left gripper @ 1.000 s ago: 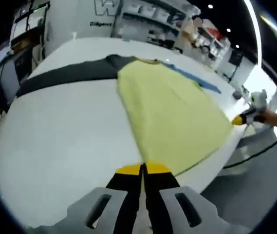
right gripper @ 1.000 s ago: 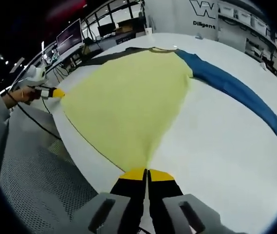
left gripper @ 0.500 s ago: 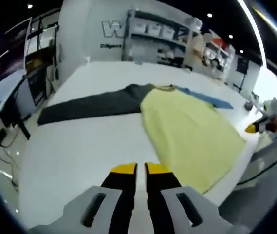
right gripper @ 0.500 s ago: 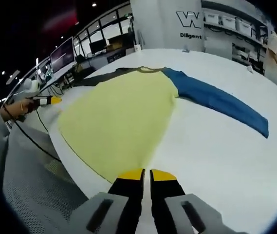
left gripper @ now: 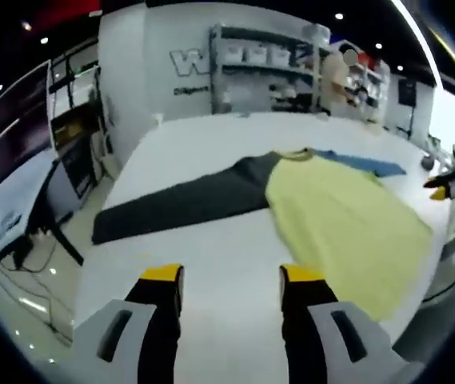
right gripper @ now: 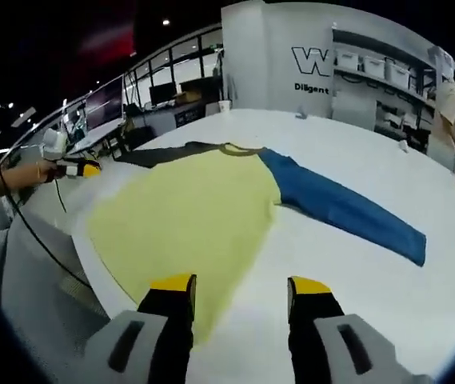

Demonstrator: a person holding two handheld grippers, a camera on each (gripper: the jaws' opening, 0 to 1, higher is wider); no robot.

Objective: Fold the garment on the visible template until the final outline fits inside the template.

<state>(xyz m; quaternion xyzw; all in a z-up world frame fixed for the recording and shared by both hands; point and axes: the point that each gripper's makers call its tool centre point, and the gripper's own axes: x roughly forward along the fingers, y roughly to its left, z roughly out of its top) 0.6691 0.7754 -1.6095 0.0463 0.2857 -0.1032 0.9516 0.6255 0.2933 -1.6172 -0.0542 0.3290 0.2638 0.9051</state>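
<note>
Left gripper (left gripper: 232, 276): I see its 2 jaws now spread wide, pressed together 1 s ago.
Right gripper (right gripper: 241, 286): likewise parted, nothing held.
Garment (right gripper: 187, 212): released, flat on white table (right gripper: 387, 280), sleeves outstretched.

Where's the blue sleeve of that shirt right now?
In the right gripper view the blue sleeve lies flat on the white table, stretching right from the yellow body, ahead of the open right gripper.
</note>
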